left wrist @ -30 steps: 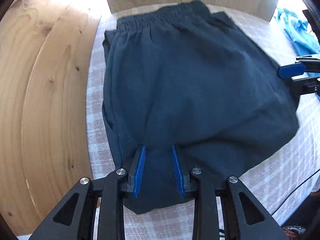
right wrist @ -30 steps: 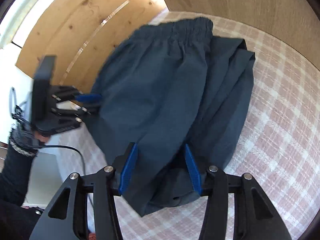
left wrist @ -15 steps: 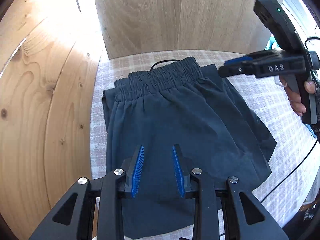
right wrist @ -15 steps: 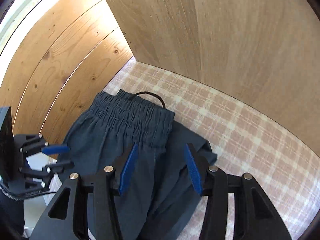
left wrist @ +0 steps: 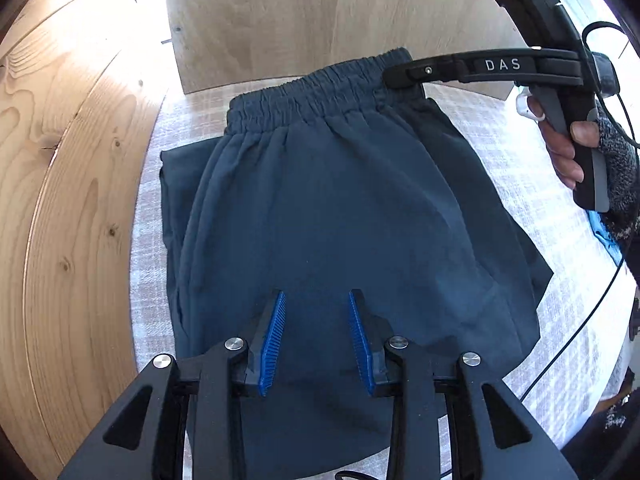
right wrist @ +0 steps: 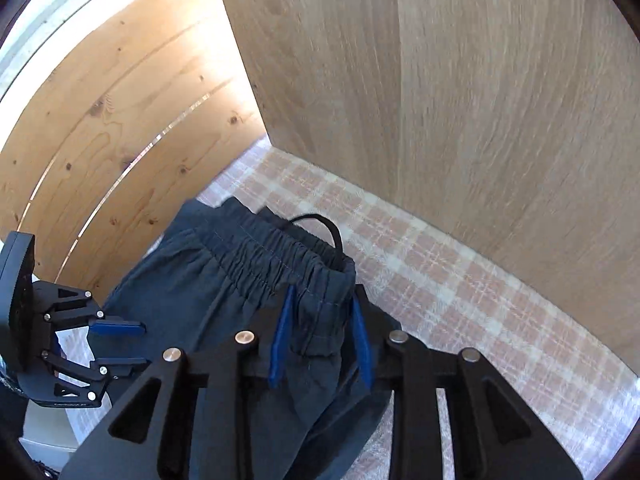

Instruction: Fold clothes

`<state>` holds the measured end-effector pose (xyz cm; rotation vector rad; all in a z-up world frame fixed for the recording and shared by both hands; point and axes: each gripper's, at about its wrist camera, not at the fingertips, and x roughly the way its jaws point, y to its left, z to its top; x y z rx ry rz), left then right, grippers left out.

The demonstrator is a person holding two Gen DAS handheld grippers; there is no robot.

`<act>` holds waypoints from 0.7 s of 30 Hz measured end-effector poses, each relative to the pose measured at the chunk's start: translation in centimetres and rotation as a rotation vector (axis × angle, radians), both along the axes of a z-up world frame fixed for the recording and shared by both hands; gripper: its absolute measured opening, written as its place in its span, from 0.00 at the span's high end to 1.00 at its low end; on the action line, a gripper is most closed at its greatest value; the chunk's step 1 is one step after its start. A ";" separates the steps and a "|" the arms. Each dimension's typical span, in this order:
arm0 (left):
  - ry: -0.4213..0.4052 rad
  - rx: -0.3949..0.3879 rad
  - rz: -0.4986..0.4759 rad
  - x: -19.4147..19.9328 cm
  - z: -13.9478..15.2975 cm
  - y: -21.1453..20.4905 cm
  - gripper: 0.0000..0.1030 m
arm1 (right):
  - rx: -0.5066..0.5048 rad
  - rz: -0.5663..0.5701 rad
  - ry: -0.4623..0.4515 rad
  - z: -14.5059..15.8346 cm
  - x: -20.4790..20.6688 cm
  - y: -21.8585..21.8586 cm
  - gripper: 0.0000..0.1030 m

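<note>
Left wrist view: dark shorts [left wrist: 328,208] lie flat on the checked counter [left wrist: 532,168], waistband [left wrist: 316,92] toward the wooden back panel [left wrist: 320,12]. Left gripper [left wrist: 318,336] hovers over the hem end, jaws partly open, nothing pinched as far as I can tell. Right gripper [left wrist: 394,76] sits at the waistband's right corner; its jaws are hidden from here.

Right wrist view fills that in: right gripper [right wrist: 322,332] jaws have just been closing, waistband [right wrist: 276,256] cloth between them, though I can't tell if the pads bite yet. It also shows a black drawstring loop [right wrist: 320,226] behind the waistband.

Step looks like taking hold for the next fold. Next: firm grip at the waistband, left grabs too, then carry over.
</note>
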<state>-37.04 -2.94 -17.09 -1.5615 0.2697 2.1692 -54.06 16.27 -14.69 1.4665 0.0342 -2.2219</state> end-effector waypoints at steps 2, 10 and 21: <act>-0.002 -0.027 0.012 0.0 -0.3 0.4 0.71 | 0.020 -0.029 -0.017 0.5 0.9 0.7 0.72; 0.025 -0.006 0.003 2.8 -0.3 -0.1 0.68 | -0.166 0.009 -0.024 0.4 12.8 1.9 0.72; 0.137 0.047 0.184 3.5 2.5 -4.8 0.68 | 0.045 0.096 0.031 1.4 12.7 -1.8 0.72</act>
